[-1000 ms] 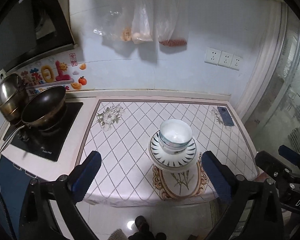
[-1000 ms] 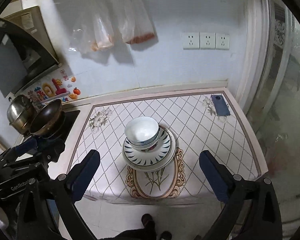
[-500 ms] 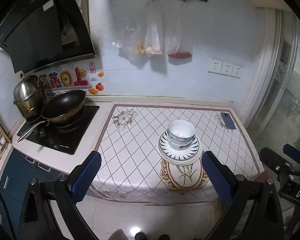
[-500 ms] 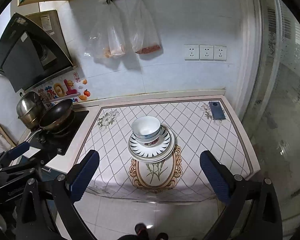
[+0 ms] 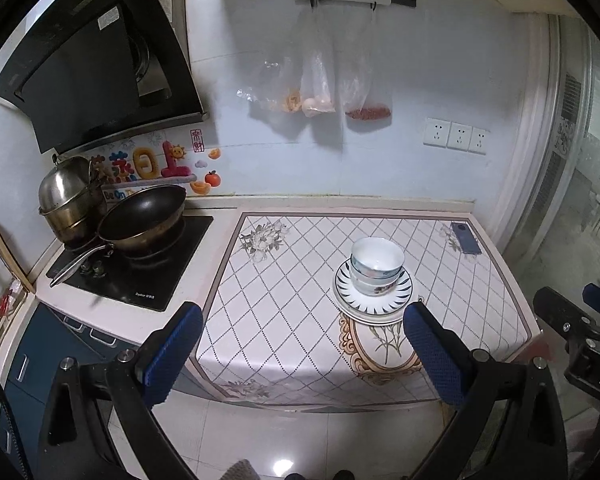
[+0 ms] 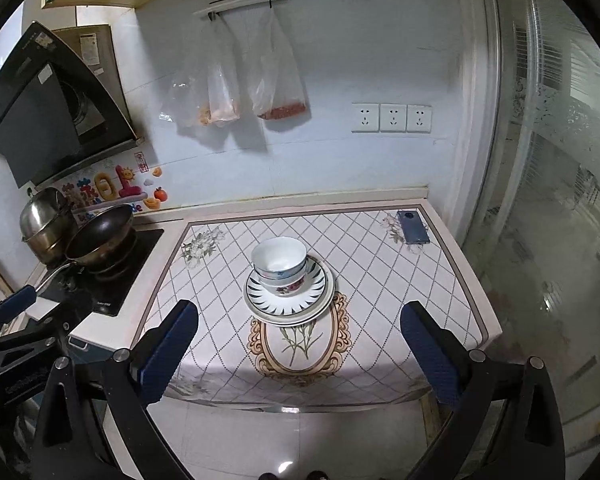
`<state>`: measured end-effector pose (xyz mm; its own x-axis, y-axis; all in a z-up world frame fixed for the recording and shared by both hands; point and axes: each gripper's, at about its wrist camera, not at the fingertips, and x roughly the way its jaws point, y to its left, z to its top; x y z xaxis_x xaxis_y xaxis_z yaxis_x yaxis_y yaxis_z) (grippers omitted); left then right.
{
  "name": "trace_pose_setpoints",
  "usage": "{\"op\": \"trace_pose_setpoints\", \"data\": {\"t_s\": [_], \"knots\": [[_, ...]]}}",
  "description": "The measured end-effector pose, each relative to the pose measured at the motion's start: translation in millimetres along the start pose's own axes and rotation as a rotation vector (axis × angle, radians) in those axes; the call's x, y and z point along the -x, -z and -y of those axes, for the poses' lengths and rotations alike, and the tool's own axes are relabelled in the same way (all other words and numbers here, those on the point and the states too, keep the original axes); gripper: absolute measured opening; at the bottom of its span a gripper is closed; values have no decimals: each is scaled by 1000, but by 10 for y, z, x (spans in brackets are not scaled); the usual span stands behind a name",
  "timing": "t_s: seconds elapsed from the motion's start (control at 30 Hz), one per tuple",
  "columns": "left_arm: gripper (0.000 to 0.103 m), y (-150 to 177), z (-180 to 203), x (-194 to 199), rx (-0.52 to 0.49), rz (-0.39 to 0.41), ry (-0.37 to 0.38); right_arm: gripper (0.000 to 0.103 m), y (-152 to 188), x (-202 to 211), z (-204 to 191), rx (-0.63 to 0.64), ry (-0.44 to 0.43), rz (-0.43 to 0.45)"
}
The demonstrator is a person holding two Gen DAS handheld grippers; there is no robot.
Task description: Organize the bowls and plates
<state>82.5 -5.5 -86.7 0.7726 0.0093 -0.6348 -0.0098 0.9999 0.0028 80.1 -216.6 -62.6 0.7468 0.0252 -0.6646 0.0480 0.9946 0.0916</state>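
Both grippers are spread wide with nothing in them: the left gripper [image 5: 302, 344] and the right gripper [image 6: 300, 344] hang out over the floor, well back from the counter. On the diamond-patterned floral tablecloth [image 6: 380, 264], the white nested bowls with floral trim [image 6: 279, 265] sit inside the stacked white plates with black-dashed rims [image 6: 289, 307]. Honestly, stacking looks finished to me. If anything's next, it's probably just nudging the pile straight, since the bowls sit off-centre.

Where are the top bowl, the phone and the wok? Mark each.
top bowl [image 6: 278, 254], right wrist view, inner white wall.
phone [image 6: 413, 227], right wrist view, middle of its back.
wok [image 5: 142, 212], left wrist view, dark inside.
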Motion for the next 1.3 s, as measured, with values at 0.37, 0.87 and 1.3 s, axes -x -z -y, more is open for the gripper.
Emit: {"op": "trace_pose_setpoints", "data": {"t_s": [0.37,0.87,1.3], "knots": [[103,18,-82,-4,-7,1,3,103,42,-17,-70,-4,1,1],[103,-7,-82,-7,-5,4,10,103,18,-46,-121,-3,6,5],[103,-37,-93,-80,7,-9,15,103,1,-110,-110,-9,13,2]]}}
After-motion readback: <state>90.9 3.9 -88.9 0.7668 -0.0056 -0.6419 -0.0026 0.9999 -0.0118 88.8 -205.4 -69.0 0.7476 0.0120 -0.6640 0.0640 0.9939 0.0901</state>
